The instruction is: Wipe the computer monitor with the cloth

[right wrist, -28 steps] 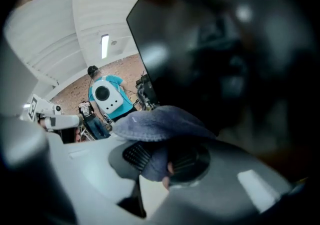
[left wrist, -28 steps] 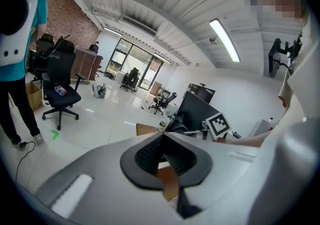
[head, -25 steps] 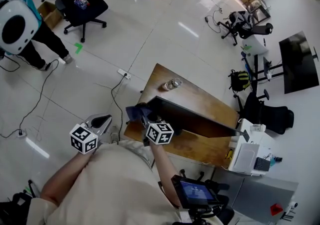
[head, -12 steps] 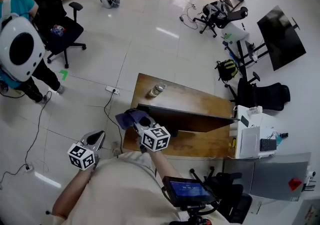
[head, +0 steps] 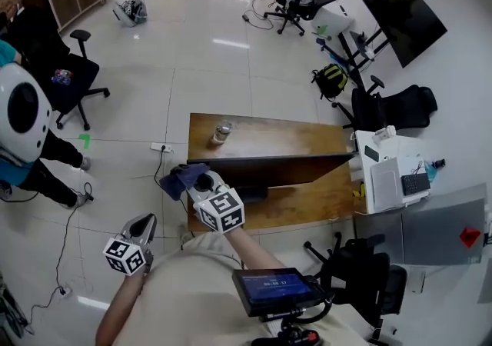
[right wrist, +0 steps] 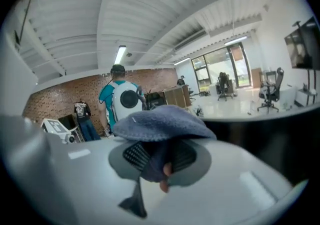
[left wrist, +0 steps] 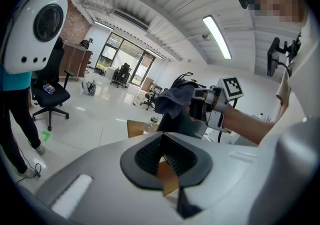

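Note:
The black monitor [head: 286,168] stands on a wooden desk [head: 261,128], seen from above. My right gripper [head: 201,181] is shut on a blue-grey cloth [head: 183,179] at the monitor's left end. In the right gripper view the cloth [right wrist: 159,122] bulges over the right gripper [right wrist: 160,163], with the dark monitor [right wrist: 272,139] to the right. My left gripper [head: 144,223] hangs lower left, off the desk, shut and empty. In the left gripper view, the left gripper [left wrist: 163,162] points towards the cloth [left wrist: 175,100].
A clear bottle [head: 221,134] stands on the desk's far left part. A white cabinet [head: 388,177] adjoins the desk's right end. A power strip [head: 160,148] with cables lies on the floor. A person with a white backpack [head: 19,118] stands at the left, near office chairs [head: 65,75].
The head view has swung round, so the desk now lies level in the picture. The right gripper and cloth have slid a little left, from the monitor's top left corner past its end.

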{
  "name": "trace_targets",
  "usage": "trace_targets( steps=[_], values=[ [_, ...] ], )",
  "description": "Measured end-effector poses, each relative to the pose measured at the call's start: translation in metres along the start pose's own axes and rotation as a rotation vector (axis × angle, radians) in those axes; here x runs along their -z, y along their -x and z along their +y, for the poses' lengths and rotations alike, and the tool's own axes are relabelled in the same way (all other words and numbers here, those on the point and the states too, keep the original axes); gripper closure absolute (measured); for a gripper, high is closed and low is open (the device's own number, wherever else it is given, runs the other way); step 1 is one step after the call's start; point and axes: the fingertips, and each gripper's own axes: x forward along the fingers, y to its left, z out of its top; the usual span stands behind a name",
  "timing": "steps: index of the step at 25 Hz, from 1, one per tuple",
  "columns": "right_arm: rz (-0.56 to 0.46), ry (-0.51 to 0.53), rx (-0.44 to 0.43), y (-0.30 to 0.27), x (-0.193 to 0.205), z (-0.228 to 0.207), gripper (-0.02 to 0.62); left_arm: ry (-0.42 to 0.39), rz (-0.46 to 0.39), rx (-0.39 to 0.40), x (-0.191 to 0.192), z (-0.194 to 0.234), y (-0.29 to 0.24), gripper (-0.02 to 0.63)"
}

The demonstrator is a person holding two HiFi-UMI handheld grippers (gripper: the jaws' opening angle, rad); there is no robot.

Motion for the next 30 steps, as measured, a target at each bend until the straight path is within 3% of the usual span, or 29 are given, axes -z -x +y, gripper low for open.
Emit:
trace_targets(
  steps=[13, 23, 30],
  values=[
    [-0.063, 0.116, 0.076, 0.027, -0.024, -0.017, 0.517, -0.02, 0.036, 0.032, 0.003, -0.016, -0.026, 0.614],
    [-0.019, 0.142, 0.141, 0.078, -0.011, -0.079, 0.516, -0.027, 0.055, 0.067, 0.003, -0.066, -0.075, 0.614],
    [-0.006, 0.168, 0.124, 0.1, -0.014, -0.1, 0.517, -0.061, 0.069, 0.096, -0.005, -0.11, -0.11, 0.614]
  ],
)
